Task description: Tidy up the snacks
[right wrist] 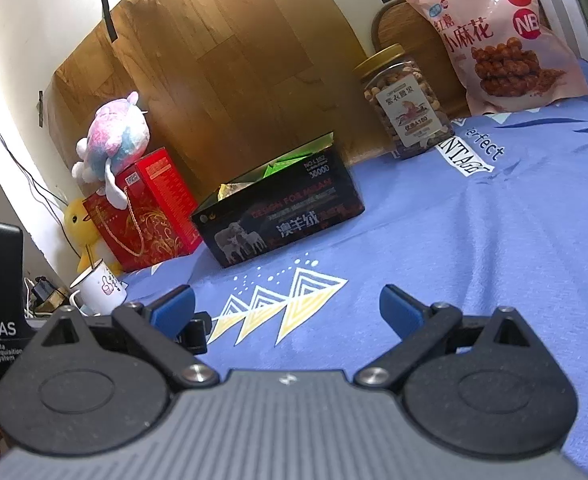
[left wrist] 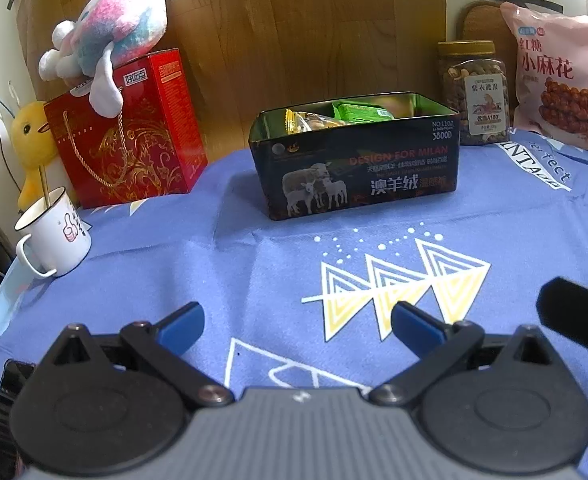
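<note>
A black tin box [left wrist: 358,168] [right wrist: 281,216] printed with sheep stands on the blue cloth, holding yellow [left wrist: 302,120] and green snack packets [left wrist: 358,114]. A clear jar of nuts [left wrist: 476,92] [right wrist: 408,104] with a gold lid stands behind it on the right. A pink snack bag [left wrist: 562,76] [right wrist: 498,36] leans against the wall beside the jar. My left gripper [left wrist: 298,322] is open and empty, low over the cloth in front of the box. My right gripper [right wrist: 287,306] is open and empty too, further right; its tip shows at the left wrist view's right edge.
A red gift box [left wrist: 133,132] [right wrist: 149,208] with a pastel plush toy [left wrist: 109,36] [right wrist: 109,140] on top stands at the left. A yellow duck toy [left wrist: 31,140] and a white mug [left wrist: 55,236] [right wrist: 99,284] sit near the table's left edge. A wooden board [left wrist: 294,32] backs the table.
</note>
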Available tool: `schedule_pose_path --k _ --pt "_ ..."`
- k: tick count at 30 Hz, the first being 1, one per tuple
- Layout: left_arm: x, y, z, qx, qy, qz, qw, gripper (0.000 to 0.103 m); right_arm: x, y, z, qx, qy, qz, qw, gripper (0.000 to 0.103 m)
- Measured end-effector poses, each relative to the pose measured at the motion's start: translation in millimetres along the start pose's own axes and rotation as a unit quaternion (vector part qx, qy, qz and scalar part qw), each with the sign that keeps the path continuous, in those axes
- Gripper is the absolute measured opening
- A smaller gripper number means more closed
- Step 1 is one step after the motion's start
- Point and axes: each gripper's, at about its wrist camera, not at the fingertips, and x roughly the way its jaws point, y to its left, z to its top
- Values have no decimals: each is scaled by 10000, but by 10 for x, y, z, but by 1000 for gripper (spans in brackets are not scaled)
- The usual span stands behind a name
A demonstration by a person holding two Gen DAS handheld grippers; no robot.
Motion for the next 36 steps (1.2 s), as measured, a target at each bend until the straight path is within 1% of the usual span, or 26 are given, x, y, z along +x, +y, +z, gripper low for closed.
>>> schedule_pose_path --k 14,21,36 --pt "14 -5 5 1 20 20 10000 103 3 -14 1 6 7 0 10000 100" --pt "46 2 5 -52 128 -83 9999 103 7 -16 0 9 12 2 10000 100" --pt "58 -10 0 -33 106 -34 9999 103 8 -17 0 13 10 3 10000 100"
